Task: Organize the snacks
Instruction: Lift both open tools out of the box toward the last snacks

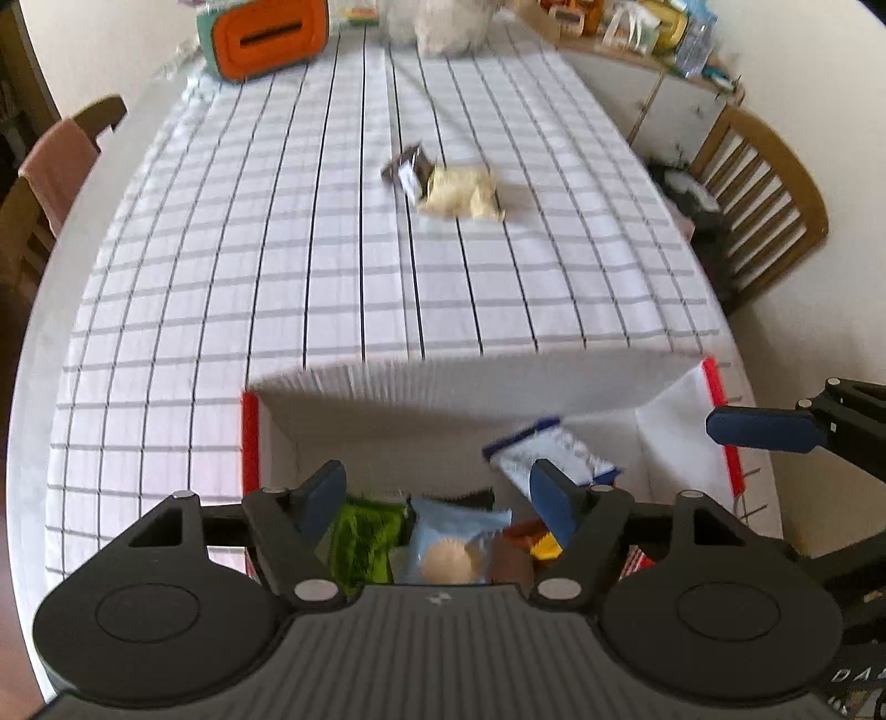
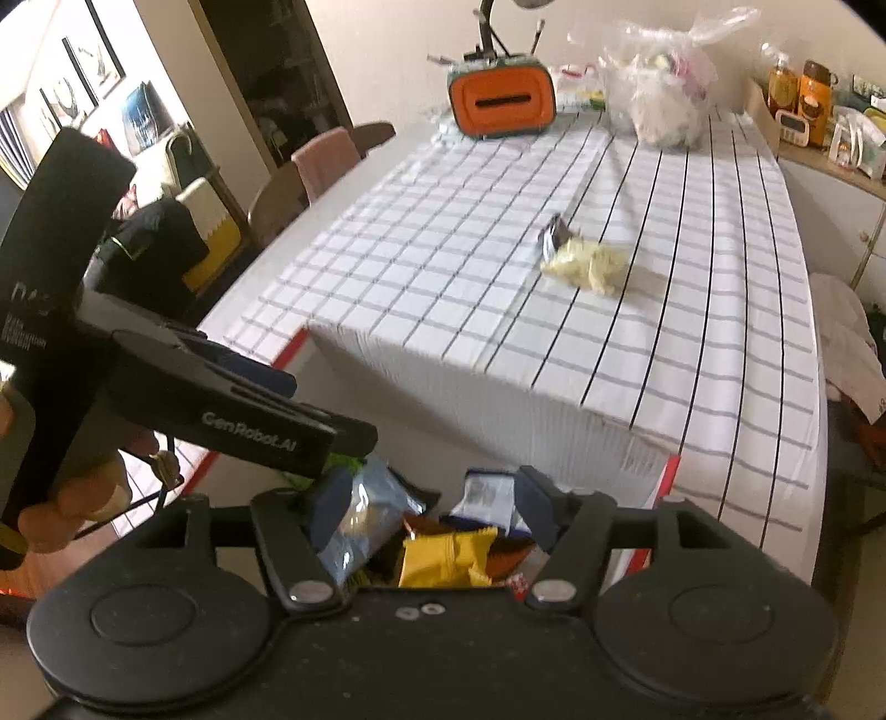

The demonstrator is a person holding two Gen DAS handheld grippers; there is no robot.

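The left gripper [image 1: 437,498], nearest the lens, hangs with its blue-padded jaws spread and nothing pinched between them, above an open white box [image 1: 443,382] with red-edged corners that sits at the near end of a dining table. Inside the box lies a heap of wrapped snacks: a green packet [image 1: 365,540], a pale blue packet showing a round biscuit [image 1: 451,545], a white-and-blue wrapper [image 1: 559,448] leaning toward the far wall, and, in the right wrist view, a yellow packet [image 2: 443,559]. The right gripper [image 2: 437,504] is likewise spread and empty over the same box, its jaws clear of the wrappers below. One of its blue fingertips [image 1: 764,429] shows at the right edge of the left view, while a person's hand [image 2: 83,498] holding the left tool appears at the left of the right view. Farther along the checked tablecloth [image 1: 277,249], well apart from the box, a pale yellow packet [image 1: 462,194] lies touching a dark brown wrapper [image 1: 410,166]. At the far end stand an orange container with a slot [image 1: 266,36] and a clear plastic bag [image 2: 664,83]. Wooden chairs [image 1: 769,188] flank the table.
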